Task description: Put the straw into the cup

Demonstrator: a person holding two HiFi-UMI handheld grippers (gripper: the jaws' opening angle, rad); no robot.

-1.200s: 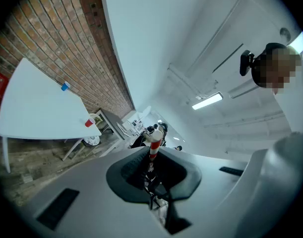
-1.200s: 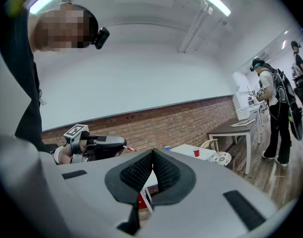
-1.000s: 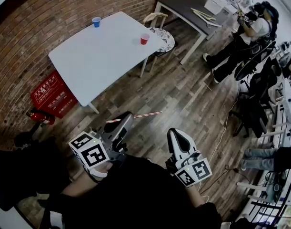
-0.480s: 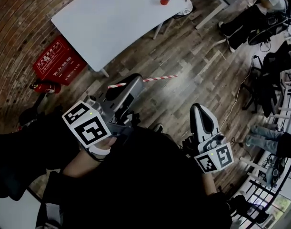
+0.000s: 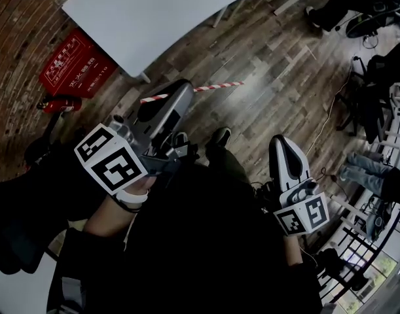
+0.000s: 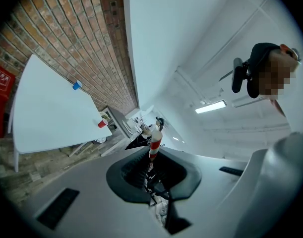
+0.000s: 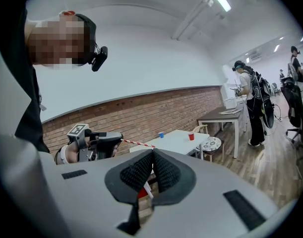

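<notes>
red cup left head view

The straw jutted from the left gripper over the floor. Beyond stood the worktop, bearing a left cup and a right cup, apart.

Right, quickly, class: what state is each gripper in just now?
Left gripper: jaws shut on the straw.
Right gripper: jaws shut, holding nothing.
</notes>
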